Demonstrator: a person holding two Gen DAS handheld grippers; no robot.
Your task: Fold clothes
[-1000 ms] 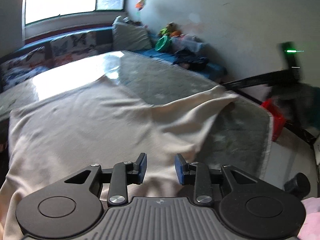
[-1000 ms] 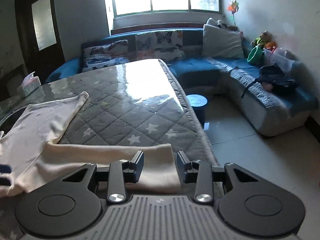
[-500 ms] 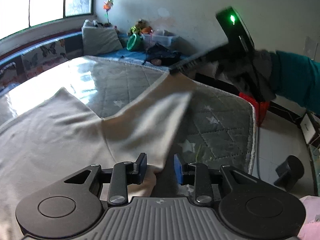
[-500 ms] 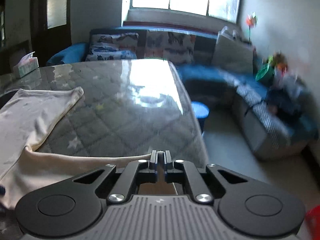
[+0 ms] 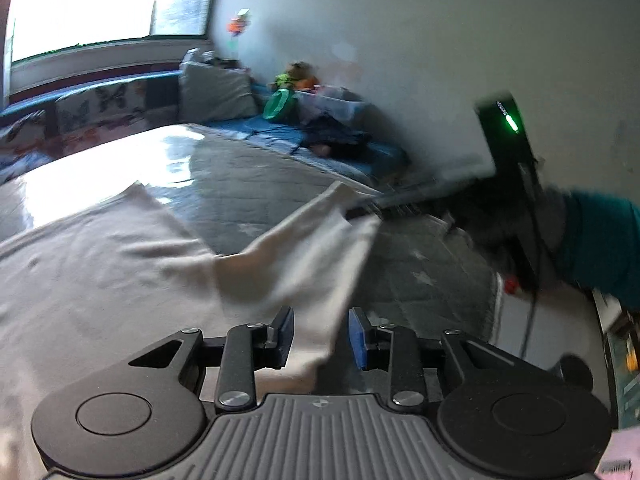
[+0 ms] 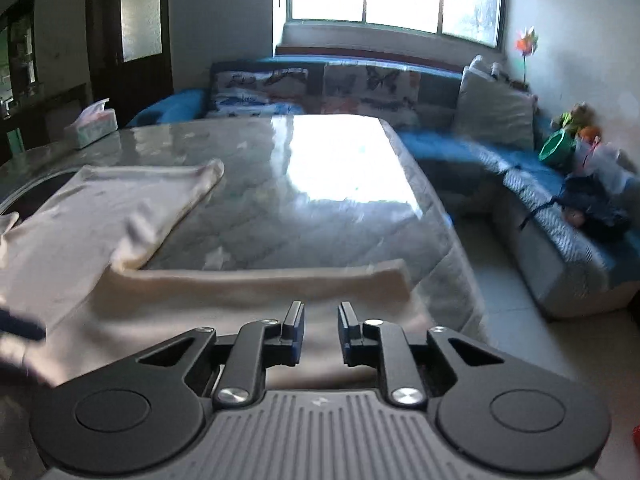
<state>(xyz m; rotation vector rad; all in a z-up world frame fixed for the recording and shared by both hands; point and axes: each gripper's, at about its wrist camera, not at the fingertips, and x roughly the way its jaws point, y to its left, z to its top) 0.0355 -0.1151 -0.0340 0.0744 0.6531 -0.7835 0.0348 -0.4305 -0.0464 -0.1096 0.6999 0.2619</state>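
A cream garment was spread across the quilted desk for folding.

The garment (image 5: 100,280) was laid flat on the desk (image 6: 320,208), one sleeve (image 5: 312,248) being drawn out sideways, presumably so it could be folded inward. The left hand-held gripper (image 5: 320,336) was kept partly parted over the sleeve's lower edge, nothing being pinched. The jaws of the right hand-held gripper (image 6: 320,332) were opening just above the sleeve; whether cloth was pressed between them could not be told.

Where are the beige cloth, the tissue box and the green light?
Cloth (image 6: 248,292): right wrist view, its folded front strip.
Tissue box (image 6: 91,128): right wrist view, its side.
Green light (image 5: 511,123): left wrist view, glowing bar.
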